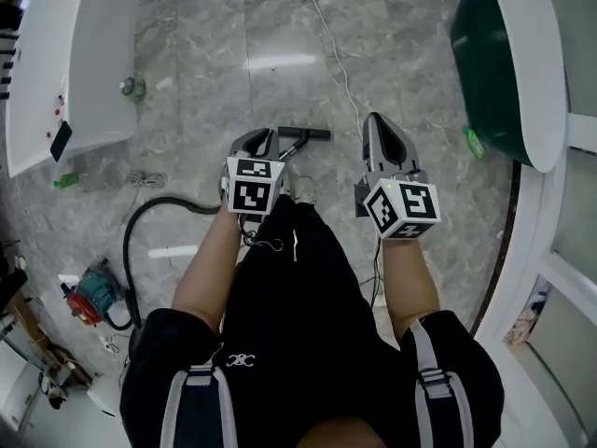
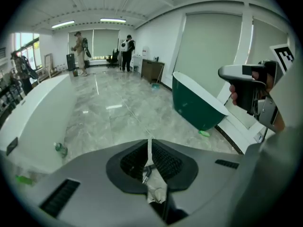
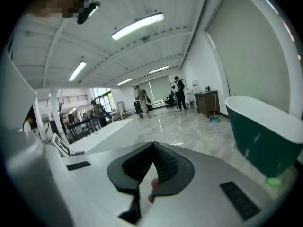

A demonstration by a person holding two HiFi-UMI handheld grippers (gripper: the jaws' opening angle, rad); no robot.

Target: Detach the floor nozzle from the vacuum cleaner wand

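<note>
Head view: the left claw (image 1: pixel 259 140) and right claw (image 1: pixel 375 121), both pressed together and empty, hang over the floor nozzle (image 1: pixel 310 134) at centre frame, apparently lined up for a grab not yet made.

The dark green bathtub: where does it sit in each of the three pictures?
Head view: green bathtub, top right corner.
Left gripper view: green bathtub, right of middle.
Right gripper view: green bathtub, at the right edge.
Shared landmark: the small green object on the floor by its foot.
</note>
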